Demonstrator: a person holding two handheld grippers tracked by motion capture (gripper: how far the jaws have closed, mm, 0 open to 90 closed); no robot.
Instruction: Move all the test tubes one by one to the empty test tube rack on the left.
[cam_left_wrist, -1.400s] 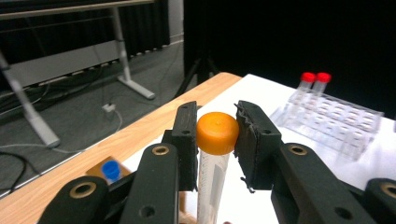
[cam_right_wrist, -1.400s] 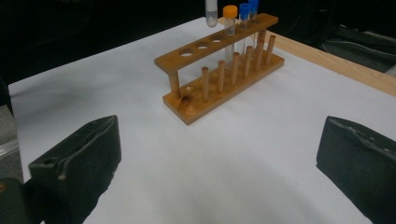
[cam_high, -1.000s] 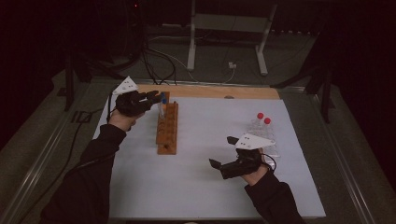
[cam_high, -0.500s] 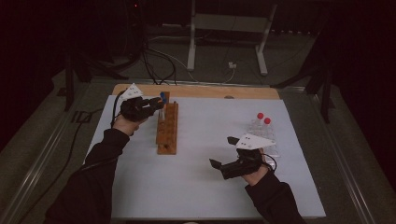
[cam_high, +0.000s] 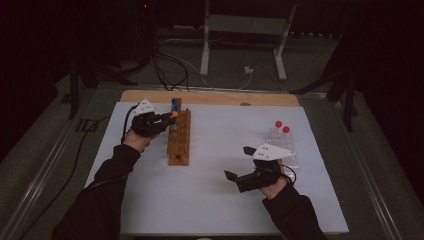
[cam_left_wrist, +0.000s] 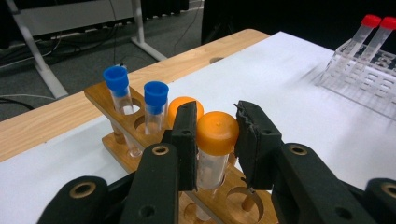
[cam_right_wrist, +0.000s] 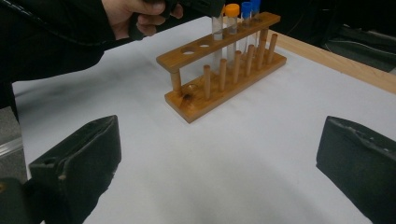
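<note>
My left gripper (cam_left_wrist: 217, 140) is shut on an orange-capped clear tube (cam_left_wrist: 216, 134), its pads pressing just under the cap. The tube stands upright, its lower end down in a hole of the wooden rack (cam_left_wrist: 106, 100). In the high view the left gripper (cam_high: 167, 119) is at the rack's (cam_high: 179, 142) far end. Two blue-capped tubes (cam_left_wrist: 155, 97) and another orange-capped tube (cam_left_wrist: 176, 104) stand in the rack behind it. My right gripper (cam_high: 238, 162) lies low over the white mat, open and holding nothing; the right gripper view (cam_right_wrist: 217, 163) faces the rack (cam_right_wrist: 219, 84) and the held tube (cam_right_wrist: 217, 32).
A clear plastic rack (cam_high: 282, 145) with two red-capped tubes (cam_high: 278, 124) stands at the right of the white mat (cam_high: 215, 200). A wooden table edge (cam_high: 210, 97) runs along the back. Beyond it stand a metal stand and cables on the floor.
My left gripper has sunk with the orange-capped tube, bringing it down into the rack. The right gripper has stayed where it was.
</note>
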